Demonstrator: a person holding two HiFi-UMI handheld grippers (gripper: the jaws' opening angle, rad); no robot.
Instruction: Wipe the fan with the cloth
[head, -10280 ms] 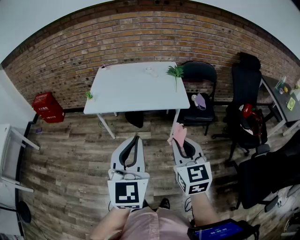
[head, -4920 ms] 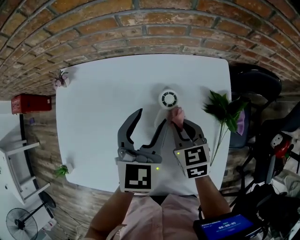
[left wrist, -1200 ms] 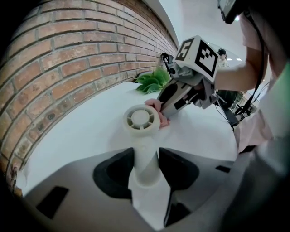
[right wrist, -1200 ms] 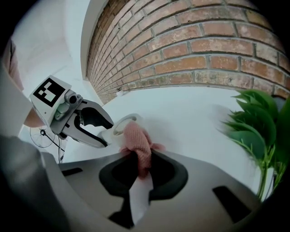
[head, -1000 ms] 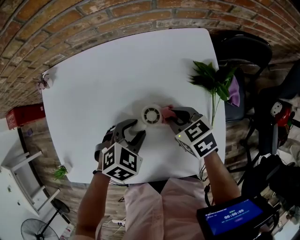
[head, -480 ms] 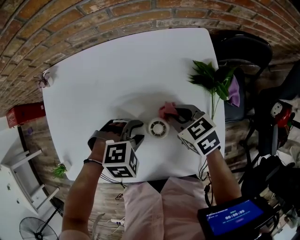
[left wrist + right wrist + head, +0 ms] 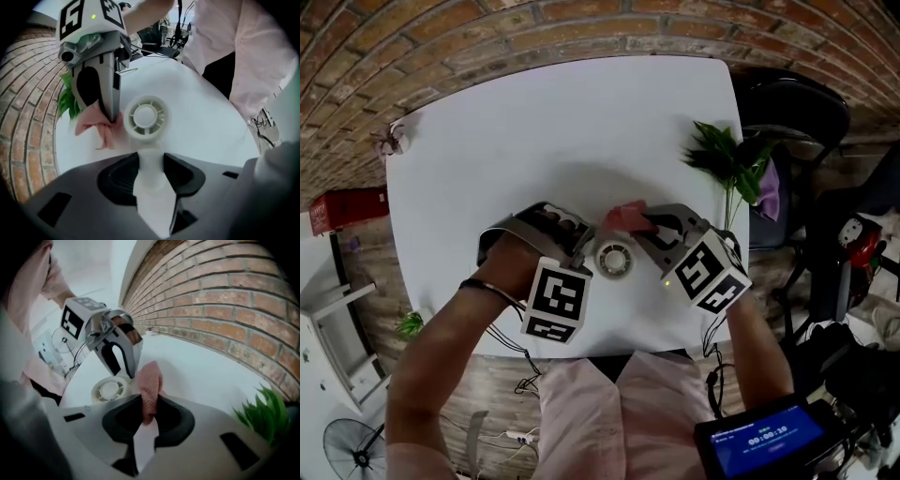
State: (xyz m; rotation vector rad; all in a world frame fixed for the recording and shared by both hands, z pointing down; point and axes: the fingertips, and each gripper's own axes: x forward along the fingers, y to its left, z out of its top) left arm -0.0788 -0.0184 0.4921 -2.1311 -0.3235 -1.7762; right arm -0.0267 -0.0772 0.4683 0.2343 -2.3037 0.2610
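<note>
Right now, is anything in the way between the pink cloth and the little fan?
No, nothing I can see. The pink cloth, pinched in the right tool, is right beside the fan, whose stem the left tool grips.

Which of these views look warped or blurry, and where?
Head view: fisheye bows the brick wall and table edges; light is even, the fan fairly sharp. Left gripper view: black corners, the fan's handle soft near the lens. Right gripper view: the cloth slightly blurred, wall curved.
</note>
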